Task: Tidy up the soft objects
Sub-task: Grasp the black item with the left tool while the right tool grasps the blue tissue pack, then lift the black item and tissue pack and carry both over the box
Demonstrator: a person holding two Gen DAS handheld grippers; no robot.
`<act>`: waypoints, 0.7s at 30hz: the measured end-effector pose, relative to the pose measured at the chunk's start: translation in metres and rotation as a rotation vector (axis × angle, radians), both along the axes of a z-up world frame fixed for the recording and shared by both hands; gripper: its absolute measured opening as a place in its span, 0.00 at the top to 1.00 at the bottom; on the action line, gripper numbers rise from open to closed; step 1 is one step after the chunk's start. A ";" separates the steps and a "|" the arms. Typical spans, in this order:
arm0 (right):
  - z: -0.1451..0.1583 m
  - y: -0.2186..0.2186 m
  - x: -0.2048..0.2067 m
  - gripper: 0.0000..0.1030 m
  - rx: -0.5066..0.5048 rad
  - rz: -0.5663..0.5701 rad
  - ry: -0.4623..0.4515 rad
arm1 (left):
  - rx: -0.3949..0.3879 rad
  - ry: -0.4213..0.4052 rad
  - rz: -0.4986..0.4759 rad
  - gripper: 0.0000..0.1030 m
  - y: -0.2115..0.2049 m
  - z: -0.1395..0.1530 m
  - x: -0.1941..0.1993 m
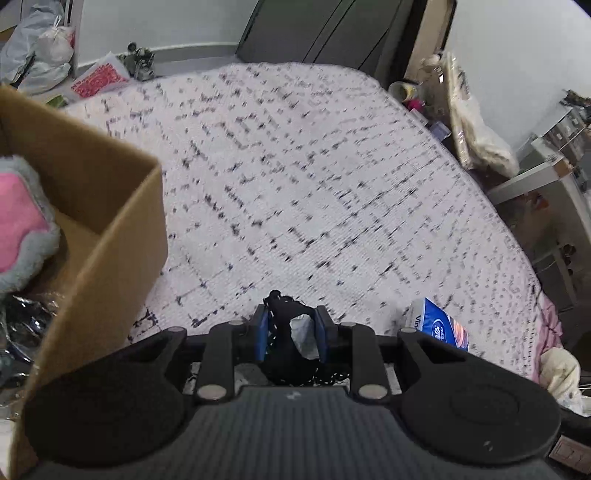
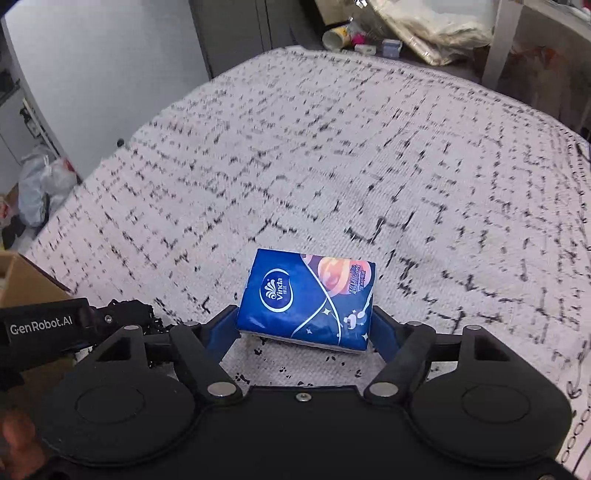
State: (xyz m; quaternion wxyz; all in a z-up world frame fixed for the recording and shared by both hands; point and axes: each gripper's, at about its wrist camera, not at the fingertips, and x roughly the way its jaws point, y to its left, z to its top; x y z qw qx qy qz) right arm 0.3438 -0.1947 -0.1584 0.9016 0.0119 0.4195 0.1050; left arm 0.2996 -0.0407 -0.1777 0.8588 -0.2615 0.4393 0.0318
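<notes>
My left gripper [image 1: 291,334] is shut on a black knitted cloth [image 1: 284,332] bunched between its blue pads, held just above the bed. A brown cardboard box [image 1: 122,229] stands to its left with a pink and grey plush toy [image 1: 18,221] inside. A blue Vinda tissue pack [image 2: 308,299] lies on the bed; it also shows in the left wrist view [image 1: 441,326]. My right gripper [image 2: 304,330] is open, its fingers on either side of the pack's near end. The left gripper [image 2: 44,328] with the black cloth shows at the right wrist view's left edge.
The bed has a white cover with a black dashed pattern [image 1: 314,177]. Plastic bags [image 1: 40,55] and a red patterned sheet [image 1: 98,75] lie past the far left edge. Cluttered shelves and bags [image 1: 476,129] stand at the right. A dark wardrobe [image 1: 325,29] is behind.
</notes>
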 end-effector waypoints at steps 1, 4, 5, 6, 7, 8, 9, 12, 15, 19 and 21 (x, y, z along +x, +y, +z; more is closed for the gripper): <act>0.005 -0.002 -0.003 0.30 0.013 -0.004 -0.007 | 0.003 -0.017 -0.005 0.76 0.000 0.006 -0.002; 0.018 -0.006 -0.013 0.30 0.051 -0.012 -0.022 | 0.025 -0.061 -0.015 0.76 0.001 0.021 -0.011; 0.022 -0.006 -0.016 0.30 0.059 -0.010 -0.030 | 0.023 -0.065 -0.016 0.76 0.001 0.025 -0.013; 0.028 -0.007 -0.021 0.30 0.068 -0.008 -0.039 | 0.014 -0.067 -0.018 0.76 0.003 0.029 -0.015; 0.032 -0.008 -0.024 0.30 0.075 -0.006 -0.044 | 0.010 -0.070 -0.022 0.76 0.004 0.034 -0.016; 0.036 -0.008 -0.028 0.30 0.083 -0.005 -0.050 | 0.012 -0.077 -0.025 0.76 0.004 0.039 -0.017; 0.040 -0.008 -0.032 0.30 0.095 -0.003 -0.056 | 0.017 -0.089 -0.033 0.76 0.003 0.044 -0.019; 0.050 -0.010 -0.044 0.30 0.111 -0.001 -0.080 | 0.019 -0.119 -0.046 0.76 0.004 0.058 -0.026; 0.059 -0.013 -0.054 0.30 0.121 0.001 -0.109 | -0.002 -0.128 -0.052 0.76 0.008 0.067 -0.032; 0.070 -0.013 -0.064 0.30 0.140 0.006 -0.139 | 0.007 -0.158 -0.066 0.76 0.014 0.086 -0.043; 0.077 -0.012 -0.071 0.30 0.150 0.010 -0.160 | 0.013 -0.173 -0.067 0.76 0.019 0.095 -0.050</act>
